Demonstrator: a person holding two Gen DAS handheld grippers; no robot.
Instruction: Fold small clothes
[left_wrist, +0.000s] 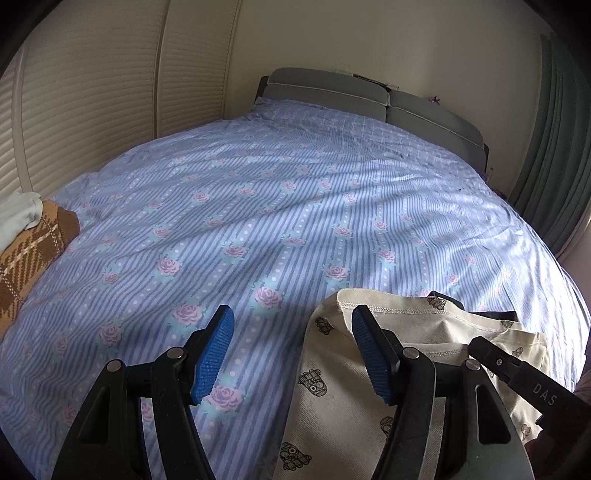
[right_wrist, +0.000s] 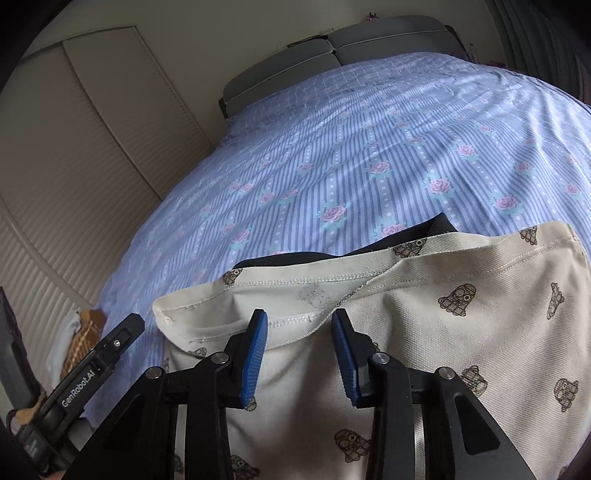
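A small cream garment (left_wrist: 332, 398) printed with little brown cartoon figures lies on the near part of the bed, with a dark lining or collar at its far edge (right_wrist: 417, 236). It fills the lower half of the right wrist view (right_wrist: 424, 332). My left gripper (left_wrist: 291, 321) is open, hovering over the garment's left edge and the sheet. My right gripper (right_wrist: 299, 321) is open over a folded hem of the garment, holding nothing. The right gripper's body (left_wrist: 517, 373) shows at the lower right of the left wrist view.
The bed carries a blue striped sheet with pink roses (left_wrist: 277, 206). A brown plaid knit (left_wrist: 33, 247) and a white cloth (left_wrist: 18, 214) lie at the bed's left edge. A grey headboard (left_wrist: 369, 96), louvred closet doors (left_wrist: 92, 110) and a green curtain (left_wrist: 554, 155) surround the bed.
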